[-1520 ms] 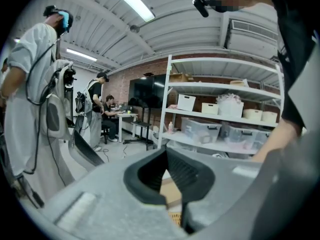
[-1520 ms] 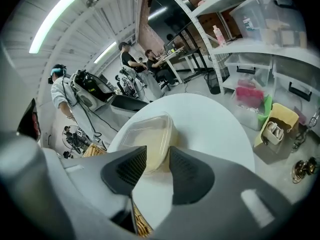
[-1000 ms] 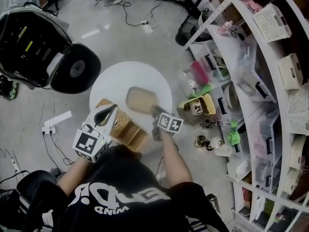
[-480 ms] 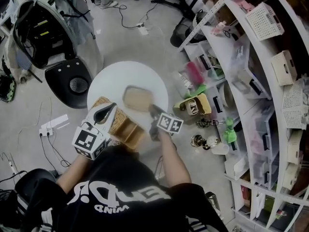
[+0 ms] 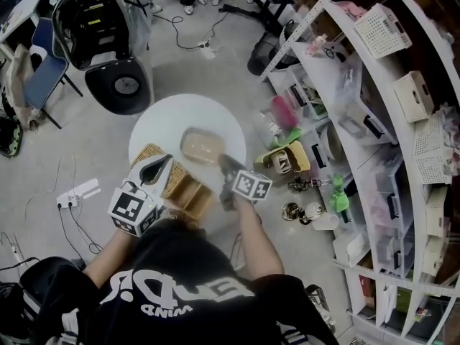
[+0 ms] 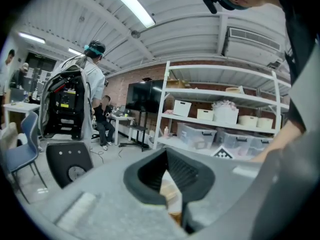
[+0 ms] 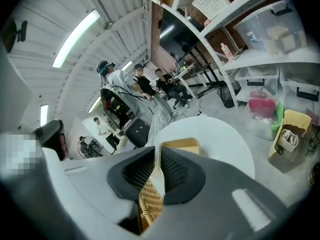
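Whereas a moment back the right gripper (image 7: 156,155) stood with jaws wide apart around a flat-lying clear lid (image 7: 155,131), its jaws are now drawn almost together, pinching that lid's near edge. The lid has risen off the tan container (image 7: 182,145).

Judgement: the lid is firmly in hand and the lifting is well begun.

Lid: stands on edge, its thin side toward the right gripper view. Its long axis runs up and away from the jaws, with the free end pointing to the far side.

Container: sits on the white round table (image 5: 159,121), about mid-table, just beyond the right gripper.

Left gripper (image 6: 166,170): jaws a narrow gap apart, with nothing between them. It hangs over the wicker basket (image 5: 180,187) at the table's near left edge, in the same pose as before.

Surroundings: shelving (image 5: 374,121) with storage bins along the right.
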Demonstrator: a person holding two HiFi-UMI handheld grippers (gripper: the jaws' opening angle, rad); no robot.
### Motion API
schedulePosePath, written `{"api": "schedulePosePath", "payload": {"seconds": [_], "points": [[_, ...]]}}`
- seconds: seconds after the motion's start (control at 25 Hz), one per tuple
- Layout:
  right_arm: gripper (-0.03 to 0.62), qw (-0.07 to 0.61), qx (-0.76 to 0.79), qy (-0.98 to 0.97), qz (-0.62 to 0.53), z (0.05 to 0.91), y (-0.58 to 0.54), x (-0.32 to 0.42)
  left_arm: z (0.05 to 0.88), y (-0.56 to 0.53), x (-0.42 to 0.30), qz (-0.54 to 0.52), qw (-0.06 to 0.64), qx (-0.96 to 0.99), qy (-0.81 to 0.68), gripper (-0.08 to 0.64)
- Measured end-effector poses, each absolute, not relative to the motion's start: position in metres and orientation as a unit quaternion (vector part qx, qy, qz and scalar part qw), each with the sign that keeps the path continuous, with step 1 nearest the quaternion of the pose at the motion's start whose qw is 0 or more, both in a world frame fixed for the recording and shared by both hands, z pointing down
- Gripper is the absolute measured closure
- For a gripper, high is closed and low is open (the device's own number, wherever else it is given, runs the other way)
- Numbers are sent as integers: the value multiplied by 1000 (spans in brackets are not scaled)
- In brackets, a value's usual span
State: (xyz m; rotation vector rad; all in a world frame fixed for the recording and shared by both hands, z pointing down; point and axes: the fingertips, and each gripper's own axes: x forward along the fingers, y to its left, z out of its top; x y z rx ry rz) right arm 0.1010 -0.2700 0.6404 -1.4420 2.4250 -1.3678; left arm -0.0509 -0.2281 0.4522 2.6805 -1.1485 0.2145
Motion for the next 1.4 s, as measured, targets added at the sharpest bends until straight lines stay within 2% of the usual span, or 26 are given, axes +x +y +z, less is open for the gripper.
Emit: {"api": "schedulePosePath", "payload": {"seconds": [0.76, 1.08, 1.4], "points": [[554, 87, -523, 807, -261, 470, -227, 134, 440, -199, -39, 52, 107, 914, -388, 558], [554, 79, -569, 799, -179, 418, -177, 146, 427, -194, -41, 35, 114, 914, -387, 558], [554, 70, -604, 779, -150, 418, -134, 152, 420, -192, -39, 30, 107, 916, -385, 558]]}}
